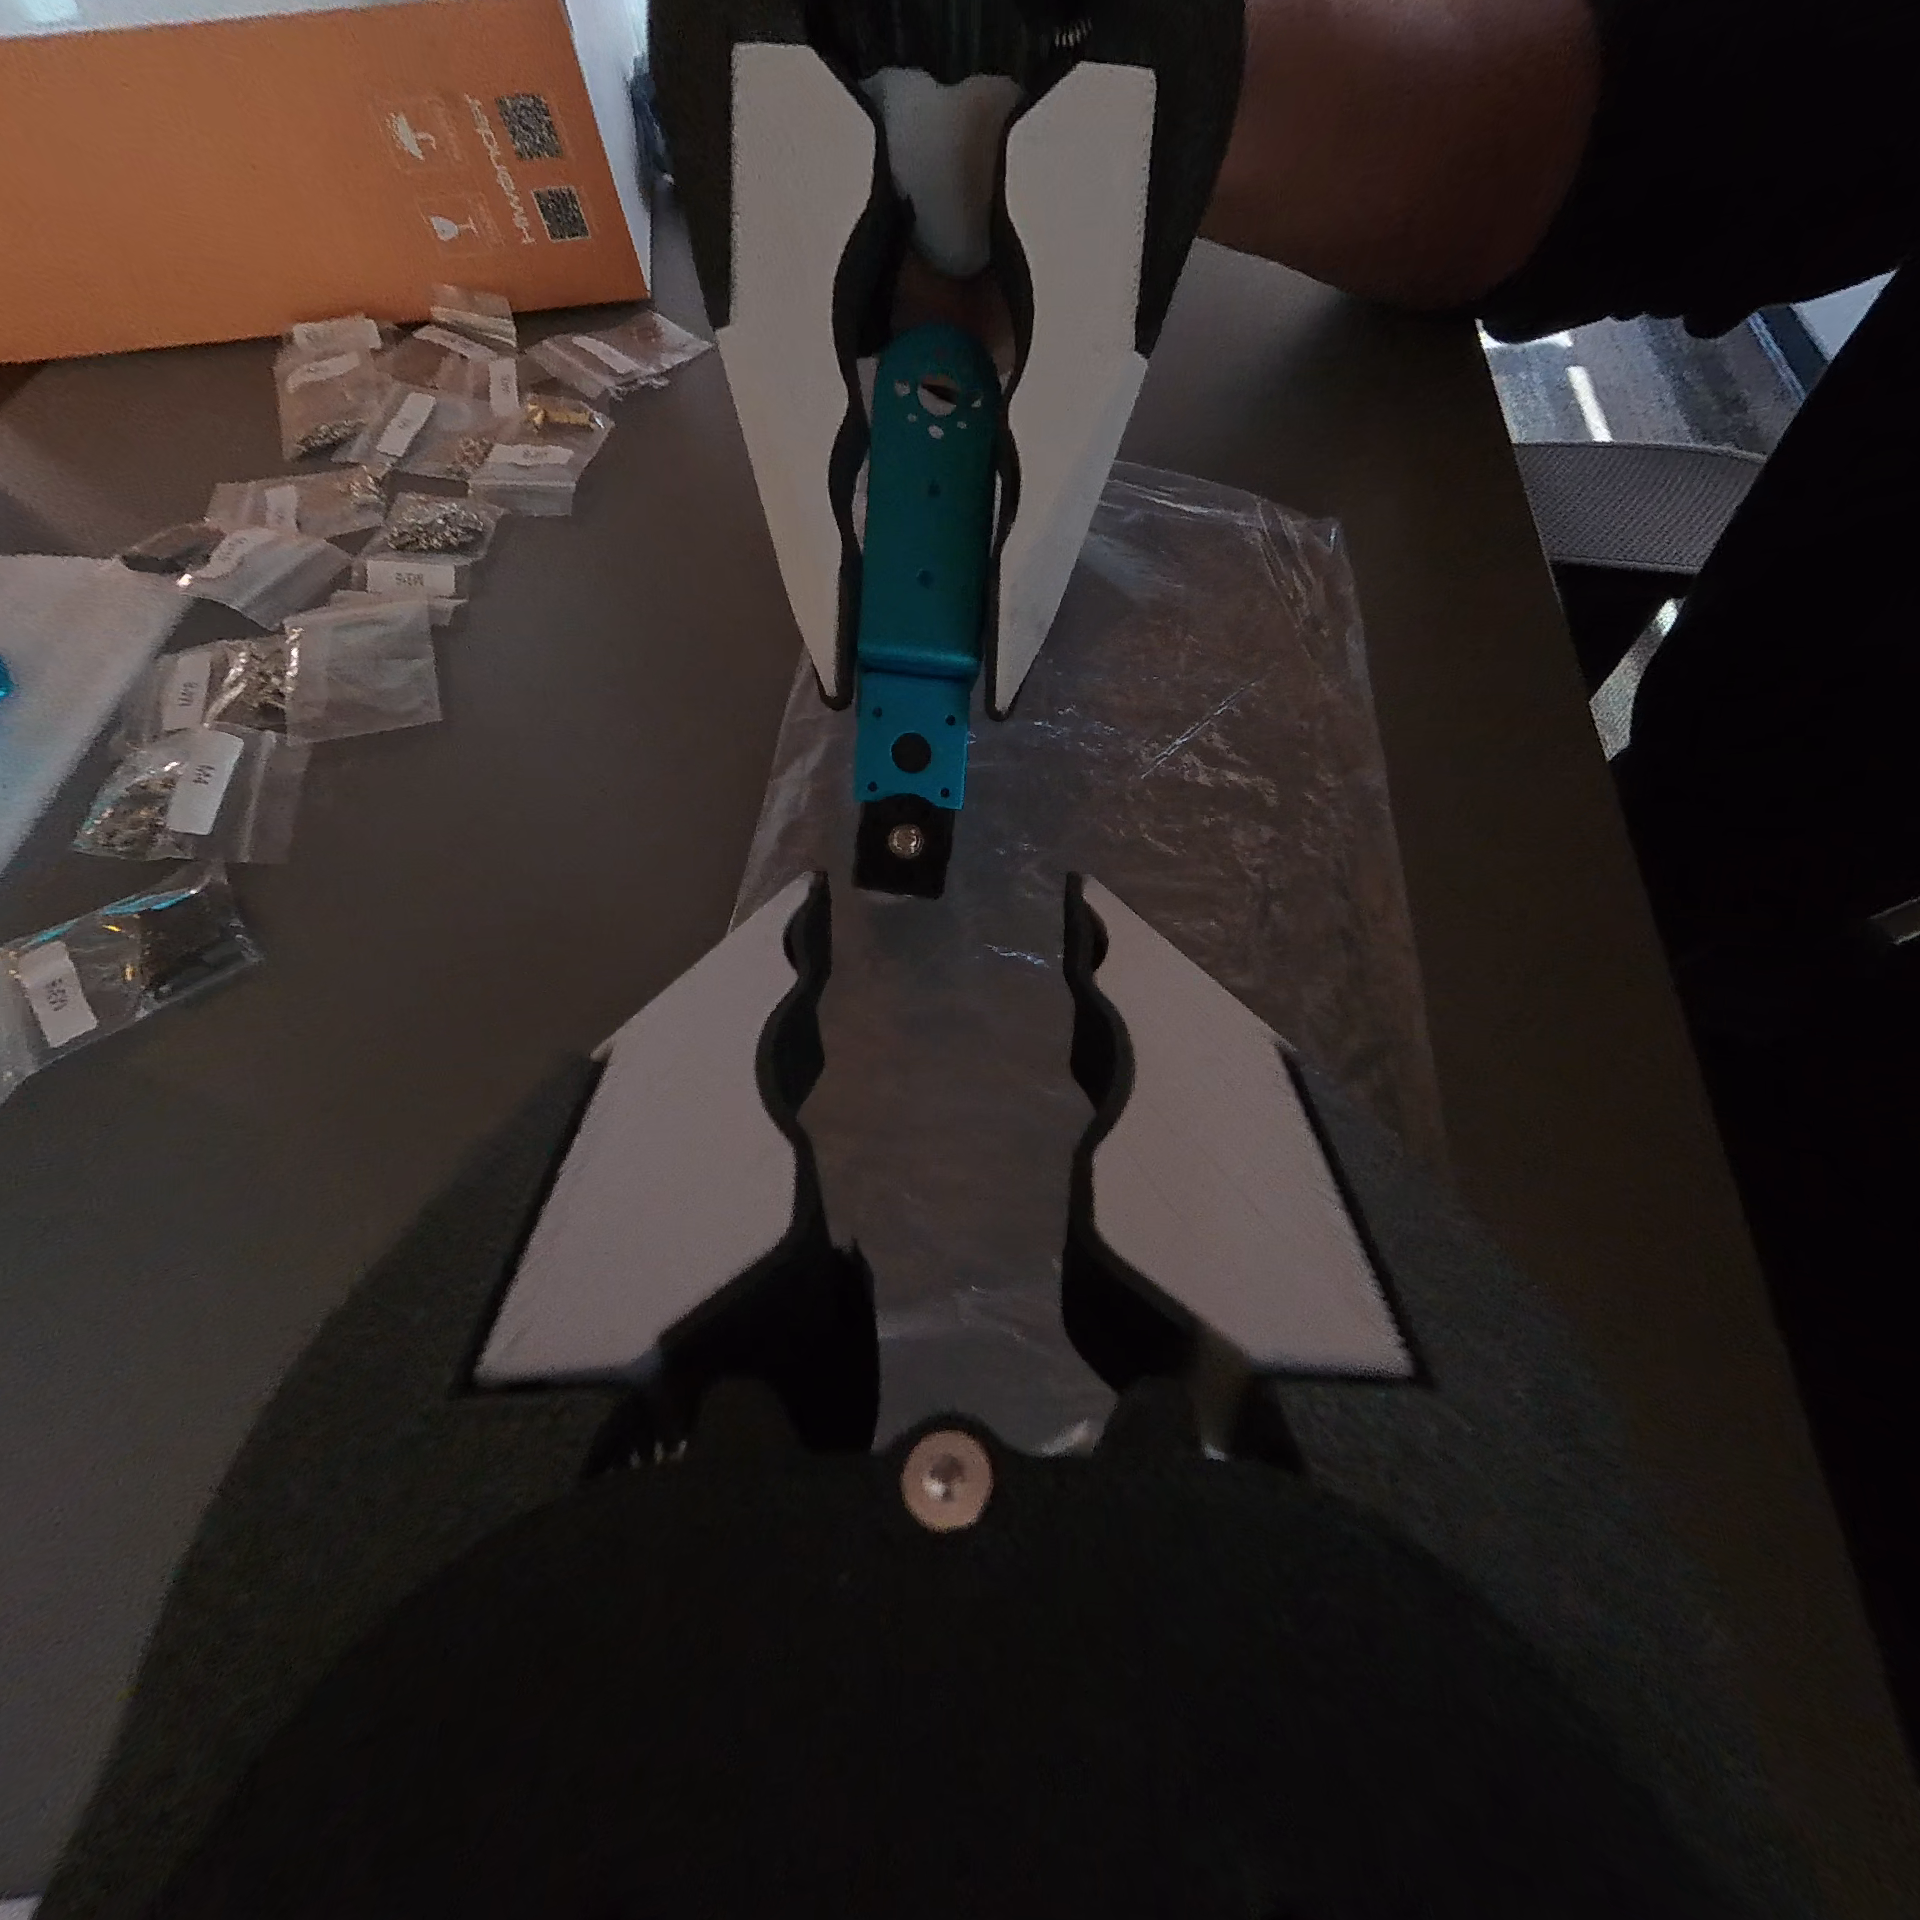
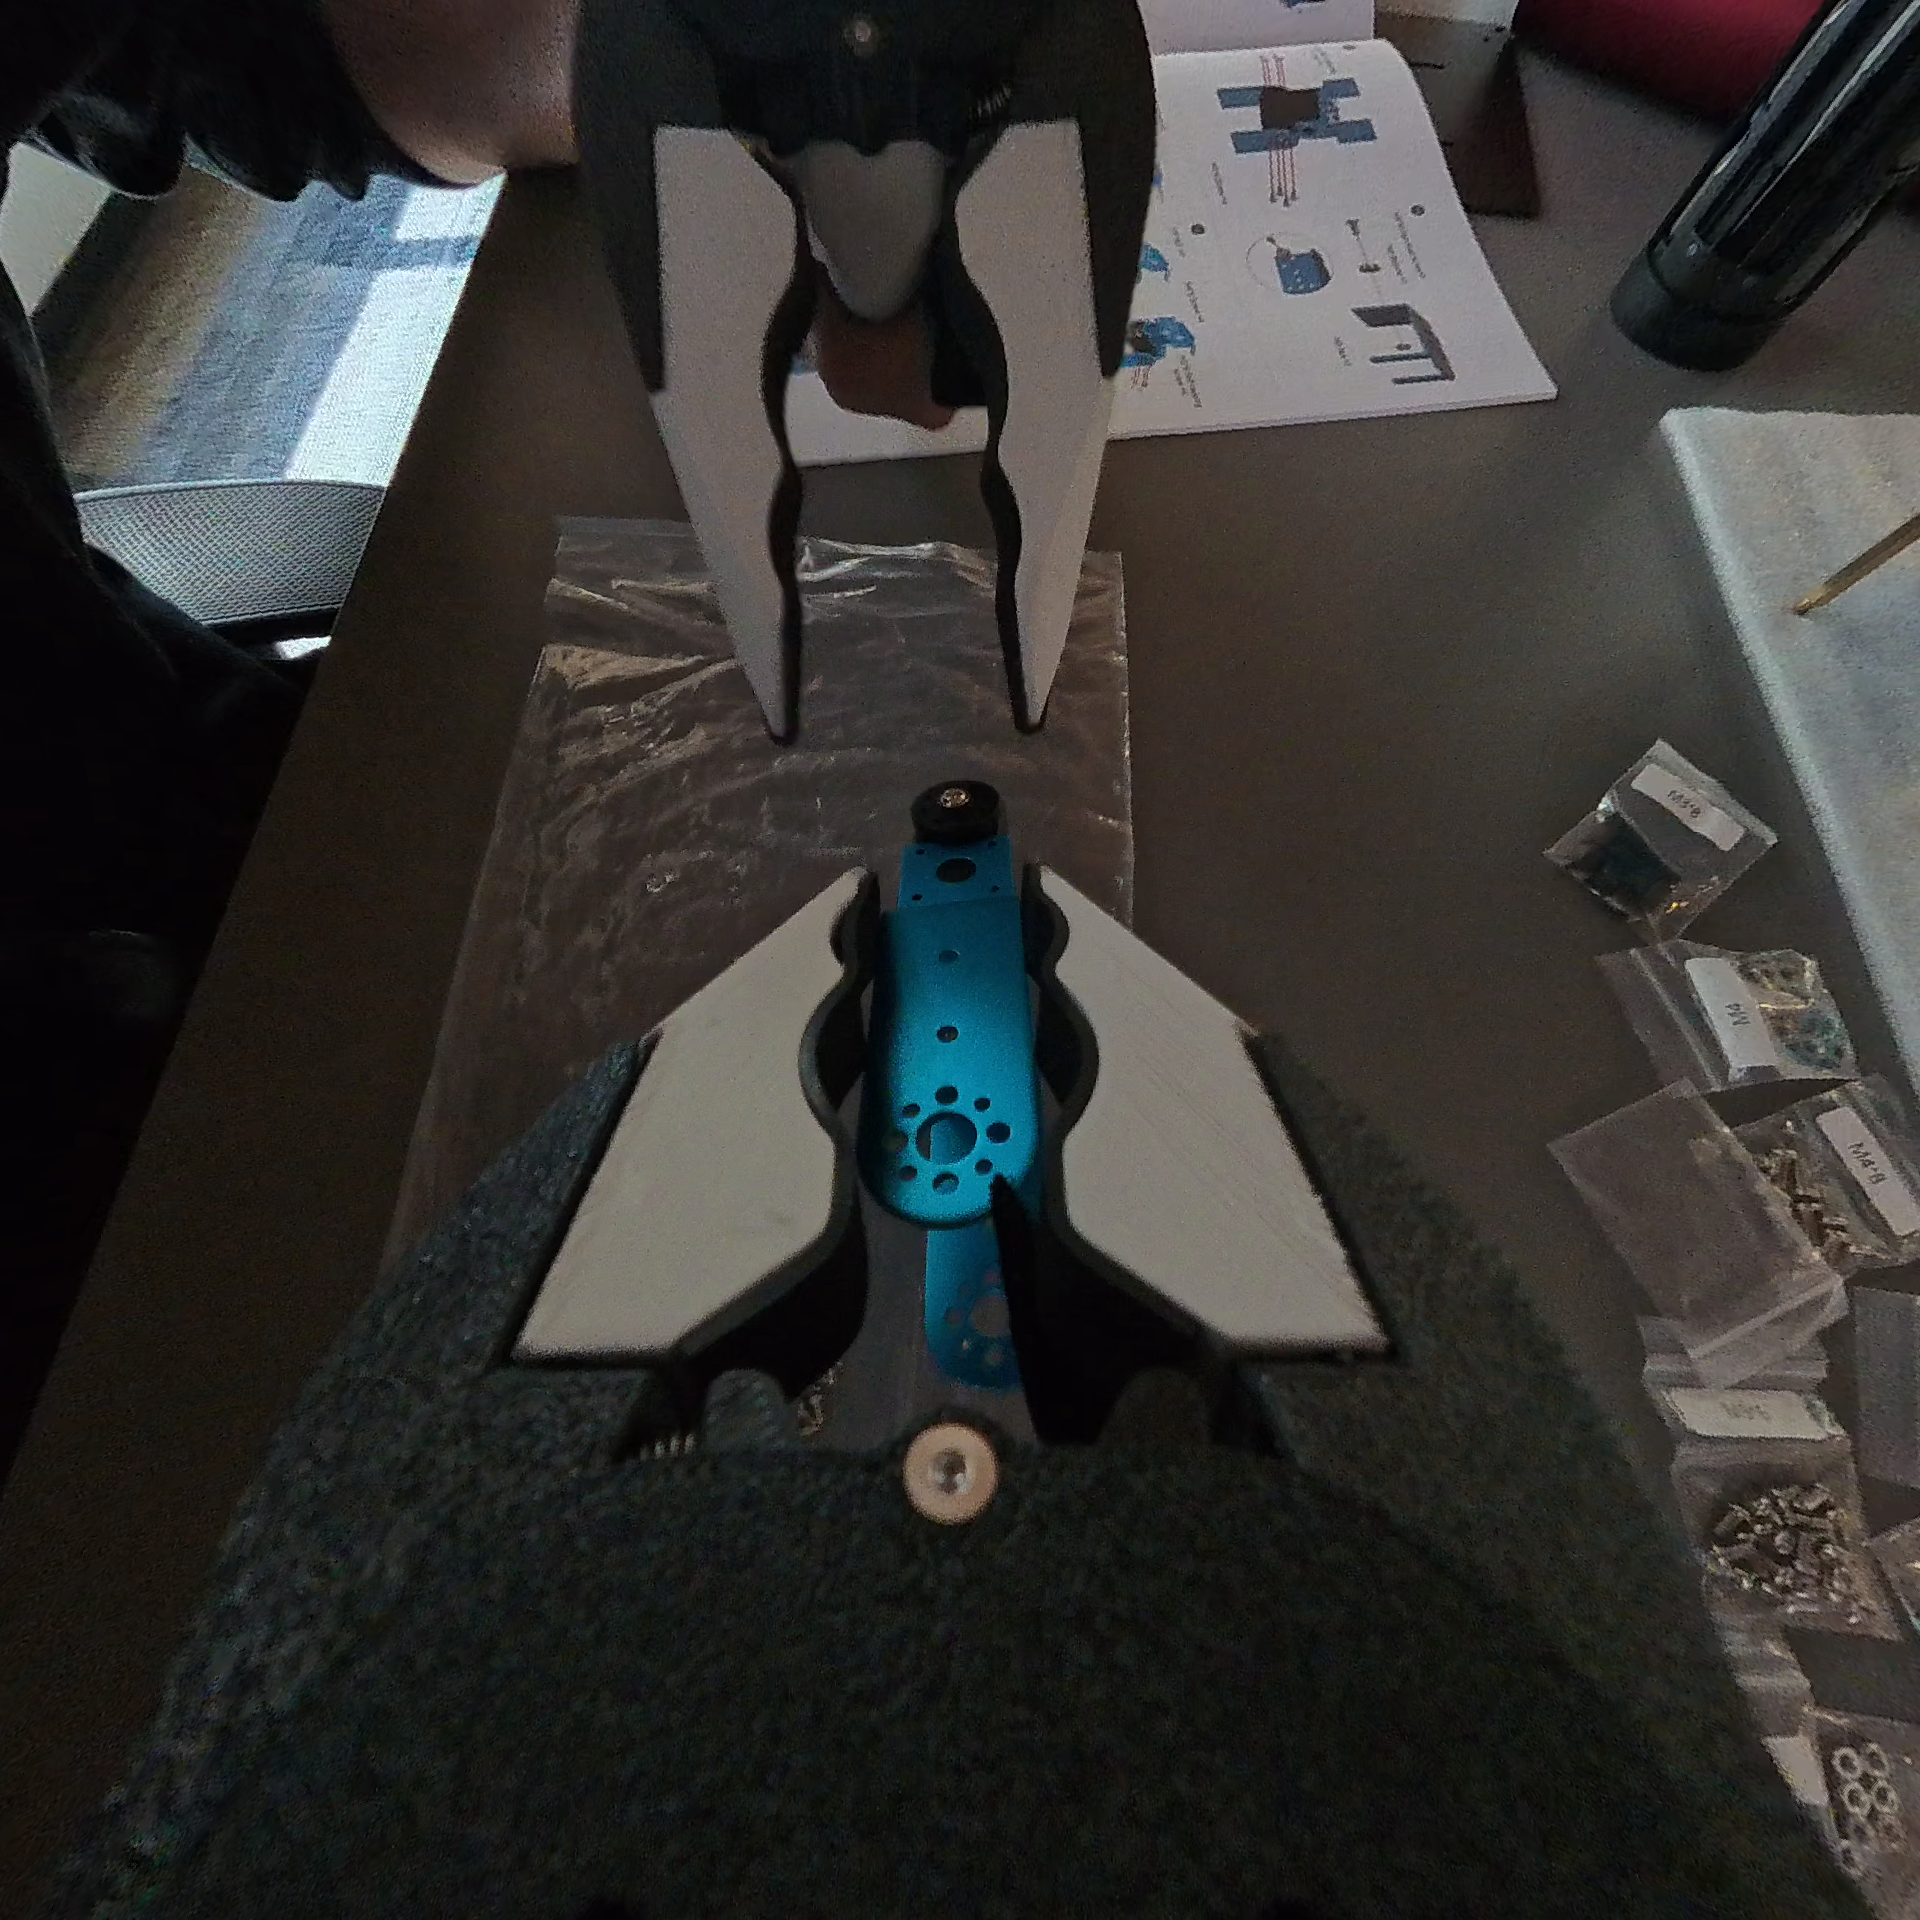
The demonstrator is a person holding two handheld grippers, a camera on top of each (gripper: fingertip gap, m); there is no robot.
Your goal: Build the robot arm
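My right gripper (image 2: 945, 878) is shut on a blue metal bracket (image 2: 951, 1039) with several holes and holds it above a clear plastic bag (image 2: 675, 779) on the dark table. A small black part with a screw (image 2: 954, 810) sticks out of the bracket's front end. My left gripper (image 1: 948, 883) is open and empty. It faces the right gripper (image 1: 914, 701) tip to tip. The black part (image 1: 902, 844) is just in front of the left fingertips. The bracket (image 1: 914, 561) and the bag (image 1: 1195, 727) also show in the left wrist view. The left gripper (image 2: 904, 727) shows in the right wrist view too.
Several small bags of screws (image 1: 364, 540) lie beside an orange box (image 1: 260, 156); they show at the right in the right wrist view (image 2: 1766, 1195). An open instruction booklet (image 2: 1351, 229), a black cylinder (image 2: 1766, 208) and a white foam sheet (image 2: 1818, 582) lie farther off. The table edge (image 1: 1558, 623) is close. Left tips to right tips: about 4 cm. Both grippers' tips are roughly 35 cm from the black cylinder (image 2: 1766, 208).
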